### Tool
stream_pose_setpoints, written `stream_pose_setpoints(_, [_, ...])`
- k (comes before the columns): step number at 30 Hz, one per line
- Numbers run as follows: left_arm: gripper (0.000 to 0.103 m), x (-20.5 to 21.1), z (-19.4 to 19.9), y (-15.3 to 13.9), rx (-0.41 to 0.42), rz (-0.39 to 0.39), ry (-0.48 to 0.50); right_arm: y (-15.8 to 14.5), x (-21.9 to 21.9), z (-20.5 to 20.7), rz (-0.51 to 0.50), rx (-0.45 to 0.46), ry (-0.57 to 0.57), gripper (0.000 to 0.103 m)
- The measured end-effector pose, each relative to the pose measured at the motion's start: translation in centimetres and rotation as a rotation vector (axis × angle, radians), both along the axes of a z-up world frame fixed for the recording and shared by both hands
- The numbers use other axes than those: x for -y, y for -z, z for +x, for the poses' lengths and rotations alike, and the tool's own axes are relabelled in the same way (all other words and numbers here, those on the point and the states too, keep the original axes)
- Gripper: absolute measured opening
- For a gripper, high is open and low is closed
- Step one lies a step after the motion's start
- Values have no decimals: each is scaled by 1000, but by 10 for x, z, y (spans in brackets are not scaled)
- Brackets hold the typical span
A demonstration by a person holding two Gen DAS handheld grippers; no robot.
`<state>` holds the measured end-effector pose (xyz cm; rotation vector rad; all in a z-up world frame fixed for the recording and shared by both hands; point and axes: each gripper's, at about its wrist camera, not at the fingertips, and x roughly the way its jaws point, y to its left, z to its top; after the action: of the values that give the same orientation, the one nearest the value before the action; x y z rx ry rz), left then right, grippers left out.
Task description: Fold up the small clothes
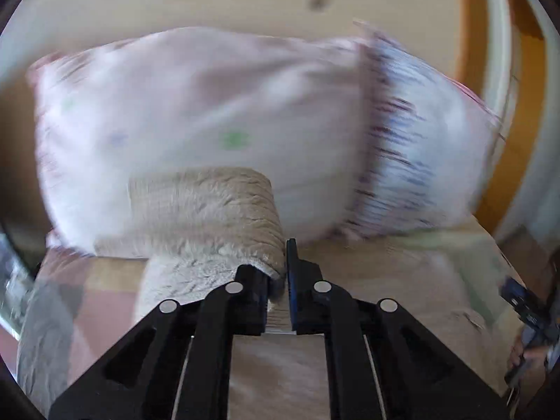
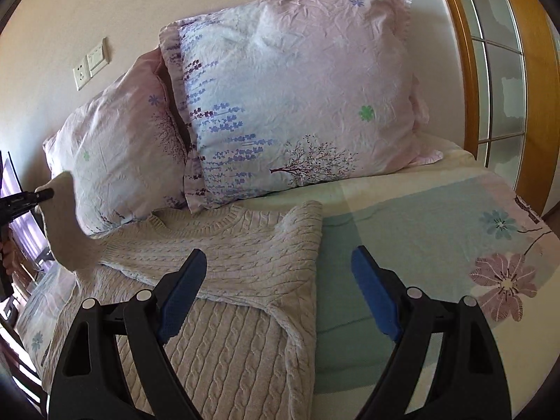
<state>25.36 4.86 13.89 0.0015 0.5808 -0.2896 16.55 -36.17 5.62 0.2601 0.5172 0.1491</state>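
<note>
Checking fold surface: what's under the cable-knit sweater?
The sweater lies on the floral bedsheet, its collar end close to the two pillows. The sheet directly beneath is covered. The left gripper lifts one part; the right gripper hovers open above.

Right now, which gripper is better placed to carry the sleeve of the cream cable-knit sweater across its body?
Left. The left gripper is already shut on the cream cable-knit sweater sleeve, lifted by the floral pillows. The right gripper hangs open above the sweater's right edge, holding nothing.
</note>
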Motion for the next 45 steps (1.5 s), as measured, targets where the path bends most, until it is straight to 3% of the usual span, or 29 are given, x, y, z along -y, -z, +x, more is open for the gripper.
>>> stream_pose_setpoints(1, [44,44,-4,10,-9,16,108,1,1,-2,1,-7,0,86])
stream_pose_setpoints(2, [56,74,-6,22,-29,37,170,3,1,-5,-2,-19,1,86])
stream_pose_setpoints(3, [61,104,-11,37,-64,75,225,4,3,-8,-4,-31,2,86])
stream_pose_setpoints(5, [61,123,-20,60,-122,138,271,6,10,-21,10,-69,-2,86])
stream_pose_setpoints(7, [61,99,-35,73,-148,141,238,10,21,-40,23,-106,-12,86])
stream_pose_setpoints(12, [75,-35,-75,100,-264,40,2,34,43,-85,167,-226,-67,84])
stream_pose_setpoints(14, [75,-77,-89,114,-325,-10,-53,52,45,-98,274,-302,-105,71])
stream_pose_setpoints(17, [74,-127,-123,142,-418,-149,-96,74,40,-114,383,-386,-140,57])
stream_pose_setpoints(19, [71,-141,-140,153,-445,-214,-95,75,35,-127,387,-369,-138,53])
stream_pose_setpoints(20, [70,-144,-149,158,-446,-243,-89,76,31,-134,397,-375,-150,46])
stream_pose_setpoints(21, [68,-147,-161,158,-420,-262,-80,77,28,-138,424,-387,-174,43])
stream_pose_setpoints(24, [53,-145,-191,161,-426,-364,-22,87,14,-154,505,-429,-247,29])
stream_pose_setpoints(26, [40,-139,-205,169,-459,-422,11,94,4,-163,558,-451,-301,12])
stream_pose_setpoints(29, [35,-132,-220,166,-435,-409,5,96,-4,-167,588,-446,-330,10])
stream_pose_setpoints(32, [29,-131,-218,168,-460,-454,8,87,-4,-162,613,-400,-348,9])
stream_pose_setpoints(34, [16,-124,-213,169,-476,-426,2,78,-3,-159,628,-368,-366,9])
stream_pose_setpoints(38, [7,-123,-202,166,-490,-465,6,59,-2,-148,658,-292,-382,8])
stream_pose_setpoints(42, [6,-144,-162,125,-351,-478,-23,30,3,-110,710,-184,-402,8])
stream_pose_setpoints(45, [6,-158,-110,87,-246,-476,-65,7,7,-62,768,-96,-393,8])
